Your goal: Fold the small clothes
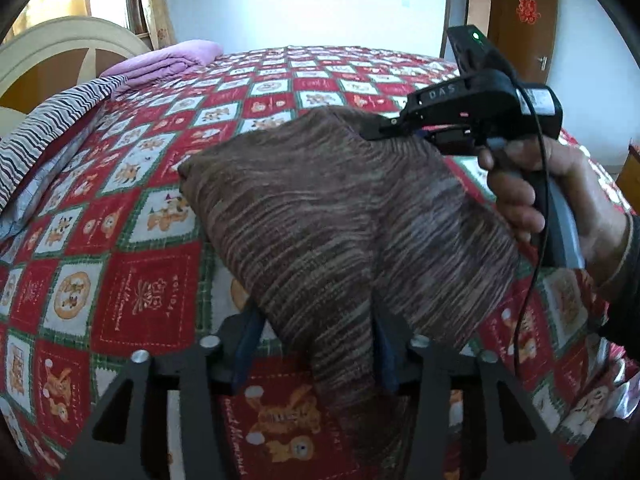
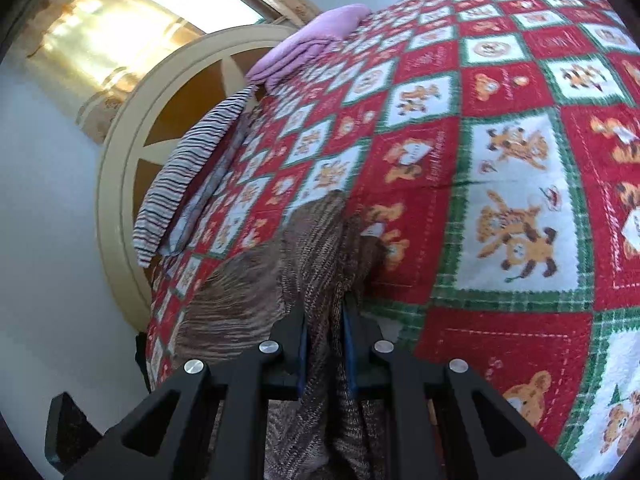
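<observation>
Brown striped knit, a small garment (image 1: pixel 340 220), was found held up over the bed between both tools. Nearest the left wrist camera, the left gripper (image 1: pixel 316 344) had its blue-padded fingers (image 1: pixel 246 344) closed on a bunched fold at the garment's lower end; fabric filled the gap and hung down below the jaws. From there the cloth rose and spread toward the right gripper (image 1: pixel 376 130), whose tip met the garment's upper edge. A hand (image 1: pixel 560 200) gripped that tool's handle, with a black cable trailing beside it.

On the right wrist view, the right gripper (image 2: pixel 325 344) was clamped on a narrow fold of the garment (image 2: pixel 316 232), the blue pads (image 2: pixel 349 352) pressing it from both sides. Cloth draped beneath the jaws and extended forward above the bedspread.

Beneath the garment lay a red, white and green patchwork quilt (image 1: pixel 152 304) printed with bears. Farther off, a striped cloth (image 1: pixel 48 132) lay along the quilt's edge, and a folded lilac blanket (image 1: pixel 168 60) rested beyond it near the cream headboard (image 1: pixel 44 52). A brown door (image 1: pixel 524 24) stood in the far wall.
</observation>
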The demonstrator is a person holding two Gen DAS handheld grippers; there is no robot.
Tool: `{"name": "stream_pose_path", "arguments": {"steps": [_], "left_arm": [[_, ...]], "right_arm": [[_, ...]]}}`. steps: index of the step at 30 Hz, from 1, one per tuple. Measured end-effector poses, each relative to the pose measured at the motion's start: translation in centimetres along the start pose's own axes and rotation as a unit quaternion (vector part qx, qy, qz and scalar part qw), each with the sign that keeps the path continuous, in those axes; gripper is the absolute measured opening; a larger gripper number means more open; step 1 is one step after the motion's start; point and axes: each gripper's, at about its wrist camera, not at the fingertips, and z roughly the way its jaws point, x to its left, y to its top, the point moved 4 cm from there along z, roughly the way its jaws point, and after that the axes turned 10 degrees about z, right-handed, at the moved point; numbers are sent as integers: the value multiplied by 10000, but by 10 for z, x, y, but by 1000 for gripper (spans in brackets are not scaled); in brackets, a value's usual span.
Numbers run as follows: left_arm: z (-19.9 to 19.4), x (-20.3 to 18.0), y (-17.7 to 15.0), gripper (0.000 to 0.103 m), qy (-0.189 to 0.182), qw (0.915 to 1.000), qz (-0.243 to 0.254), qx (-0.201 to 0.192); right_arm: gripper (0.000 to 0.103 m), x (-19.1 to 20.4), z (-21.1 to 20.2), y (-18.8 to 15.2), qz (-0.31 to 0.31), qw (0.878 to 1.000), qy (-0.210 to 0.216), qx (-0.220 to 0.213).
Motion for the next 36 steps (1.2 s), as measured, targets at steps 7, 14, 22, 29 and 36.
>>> {"name": "stream_pose_path", "arguments": {"steps": [7, 14, 22, 29, 36], "left_arm": [[-26, 11, 13, 71, 280, 9982, -161, -499], [-3, 50, 14, 74, 874, 9937, -566, -413], [18, 66, -5, 91, 909, 9908, -959, -281], [-20, 62, 3, 91, 932, 9883, -1082, -536], [-76, 52, 25, 92, 1090, 9825, -993, -1141]], "right_arm": [[26, 9, -25, -3, -347, 9981, -317, -404], [44, 62, -65, -44, -1271, 9892, 29, -734], [44, 24, -23, -76, -948, 9951, -267, 92], [47, 60, -64, -88, -1337, 9836, -918, -782], [60, 105, -129, -109, -1813, 9463, -1518, -2204]]}}
